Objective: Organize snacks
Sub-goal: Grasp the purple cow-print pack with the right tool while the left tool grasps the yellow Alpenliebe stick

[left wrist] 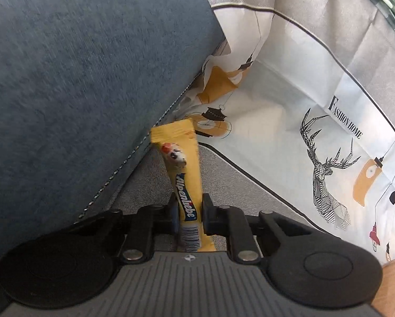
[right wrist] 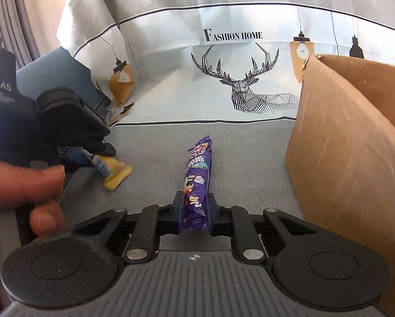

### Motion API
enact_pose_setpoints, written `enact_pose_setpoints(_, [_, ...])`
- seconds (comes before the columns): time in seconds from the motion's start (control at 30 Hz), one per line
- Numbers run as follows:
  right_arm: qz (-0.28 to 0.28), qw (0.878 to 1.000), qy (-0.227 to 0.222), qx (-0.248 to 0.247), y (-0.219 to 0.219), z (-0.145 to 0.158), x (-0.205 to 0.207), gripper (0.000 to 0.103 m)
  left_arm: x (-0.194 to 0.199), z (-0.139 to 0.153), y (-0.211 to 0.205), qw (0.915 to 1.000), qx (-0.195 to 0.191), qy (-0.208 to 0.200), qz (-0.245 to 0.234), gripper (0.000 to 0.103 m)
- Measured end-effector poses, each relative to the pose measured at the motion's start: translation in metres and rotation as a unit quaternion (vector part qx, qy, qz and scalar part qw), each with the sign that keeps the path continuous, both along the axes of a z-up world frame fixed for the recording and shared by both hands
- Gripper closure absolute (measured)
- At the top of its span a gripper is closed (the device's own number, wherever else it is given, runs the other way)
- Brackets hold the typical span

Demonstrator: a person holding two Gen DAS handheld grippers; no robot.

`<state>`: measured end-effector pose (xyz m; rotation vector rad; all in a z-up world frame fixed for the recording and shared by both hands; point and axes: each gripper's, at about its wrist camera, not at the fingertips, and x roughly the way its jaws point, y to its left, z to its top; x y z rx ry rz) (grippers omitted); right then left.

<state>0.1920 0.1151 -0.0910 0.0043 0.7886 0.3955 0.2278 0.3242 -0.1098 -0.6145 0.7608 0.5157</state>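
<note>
My left gripper (left wrist: 189, 212) is shut on a yellow Alpenliebe candy stick (left wrist: 182, 169), which points forward toward the blue cushion (left wrist: 78, 79). The same stick (right wrist: 114, 171) shows in the right wrist view under the left gripper's body (right wrist: 65, 116), low over the grey cloth. My right gripper (right wrist: 194, 214) is shut on a purple snack stick (right wrist: 197, 174), whose far end points away over the grey cloth. A brown cardboard box (right wrist: 342, 158) stands open just right of the right gripper.
A printed cloth with a deer and "FASHION HOME" (right wrist: 231, 79) covers the sofa seat and back. A blue cushion (right wrist: 62, 71) lies at the left. A person's hand (right wrist: 17, 192) holds the left gripper. Curtains (right wrist: 9, 13) hang at the far left.
</note>
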Motion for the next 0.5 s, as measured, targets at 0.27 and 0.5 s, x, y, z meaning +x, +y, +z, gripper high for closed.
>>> enact_pose_setpoints(0.27, [0.060, 0.998, -0.023, -0.001, -0.012, 0.031, -0.041, 0.088, -0.034, 0.021, -0.010, 0.9998, -0.002, -0.002, -0.019, 0.086])
enact_pose_setpoints(0.5, [0.105, 0.994, -0.026, 0.003, -0.038, 0.057, -0.091, 0.089, -0.089, 0.041, -0.040, 0.9977, 0.018, 0.026, -0.060, 0.086])
